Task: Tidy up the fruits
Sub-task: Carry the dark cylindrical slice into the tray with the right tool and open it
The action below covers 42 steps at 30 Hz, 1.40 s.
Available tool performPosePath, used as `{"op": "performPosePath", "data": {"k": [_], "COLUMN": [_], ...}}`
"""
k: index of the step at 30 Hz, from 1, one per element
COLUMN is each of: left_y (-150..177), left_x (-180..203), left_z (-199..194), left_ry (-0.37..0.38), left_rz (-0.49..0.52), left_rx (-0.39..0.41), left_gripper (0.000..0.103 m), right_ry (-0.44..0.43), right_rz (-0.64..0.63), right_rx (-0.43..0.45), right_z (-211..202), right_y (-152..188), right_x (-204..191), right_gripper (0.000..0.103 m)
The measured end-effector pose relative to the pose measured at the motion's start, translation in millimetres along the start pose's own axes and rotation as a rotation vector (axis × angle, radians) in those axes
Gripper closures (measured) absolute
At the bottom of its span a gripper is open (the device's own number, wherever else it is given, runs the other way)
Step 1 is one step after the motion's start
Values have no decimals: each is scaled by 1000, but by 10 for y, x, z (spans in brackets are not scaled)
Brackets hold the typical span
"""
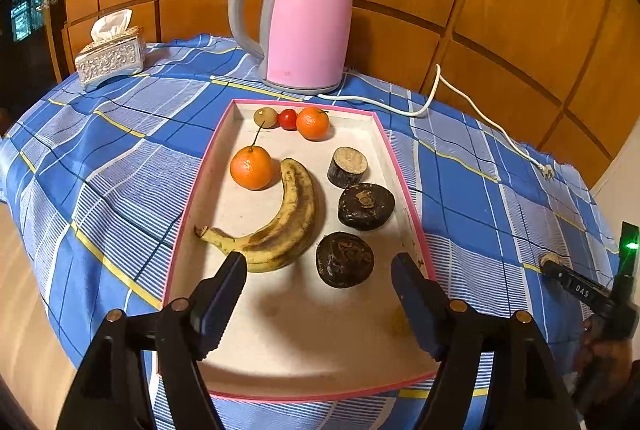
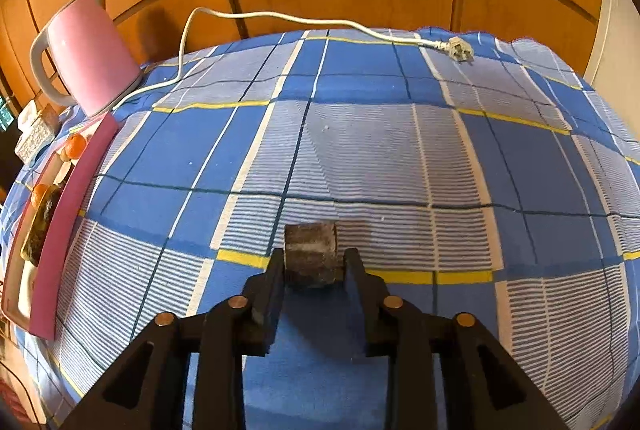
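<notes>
My left gripper (image 1: 318,270) hangs released over the near end of the pink-rimmed tray (image 1: 404,186), its fingers spread wide with nothing between them. In the tray, mid-frame, lie a spotted banana (image 1: 280,222), a stemmed mandarin (image 1: 251,167) just left of it, and along the far wall a longan (image 1: 265,117), a cherry tomato (image 1: 287,119) and a second mandarin (image 1: 313,123). Down the tray's right side sit a cut dark sugarcane chunk (image 1: 347,167) and two dark water chestnuts (image 1: 366,206), (image 1: 345,259).

My right gripper (image 2: 311,262) is clamped on another dark sugarcane piece (image 2: 310,252), low in the centre of its view, down at the blue checked tablecloth (image 2: 400,150); I cannot tell whether the piece touches the cloth. A pink kettle (image 1: 306,18) stands beyond the tray, its white cord (image 2: 280,15) trailing toward upper right, and a tissue box (image 1: 110,58) sits upper left.
</notes>
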<state>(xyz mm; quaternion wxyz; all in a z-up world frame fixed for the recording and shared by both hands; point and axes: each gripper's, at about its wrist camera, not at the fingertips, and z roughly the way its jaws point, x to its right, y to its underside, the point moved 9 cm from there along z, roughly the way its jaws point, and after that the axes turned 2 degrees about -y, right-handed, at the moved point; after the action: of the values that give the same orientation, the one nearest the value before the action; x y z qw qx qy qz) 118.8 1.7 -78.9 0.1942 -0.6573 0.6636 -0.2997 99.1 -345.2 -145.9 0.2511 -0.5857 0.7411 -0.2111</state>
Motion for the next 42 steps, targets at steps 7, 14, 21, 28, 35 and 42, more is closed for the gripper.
{"op": "performPosePath", "data": {"k": [7,14,21,28,35,42], "left_y": [45,61,66,39,-11,-20], "left_x": [-51,-103,-199,-318,-575,-767], "left_z": [-33,-62,-78,-109,-138,-142], "left_ry": [-6,-13,-30,-47,-94,-120], "left_rz": [-3,-10,-21,-41,-91,-126], "left_rx": [-2,2,5,15,29,35], "left_gripper": [27,26,24,23,20,18], "right_ry": [32,71,46,-158,-352,-455], "right_rz": [-28,-78,-109,-152,-341,-458], "right_rx": [20,28,31,-6,-27,-62], "right_z": [-61,-79,-140,-231,-357,-284], "right_y": [-72,-57,-97,-123,-172,-199], "right_x": [-4,-37,-197,-724,-1744,-2631], "right_gripper": [74,76,76,76,76,76]}}
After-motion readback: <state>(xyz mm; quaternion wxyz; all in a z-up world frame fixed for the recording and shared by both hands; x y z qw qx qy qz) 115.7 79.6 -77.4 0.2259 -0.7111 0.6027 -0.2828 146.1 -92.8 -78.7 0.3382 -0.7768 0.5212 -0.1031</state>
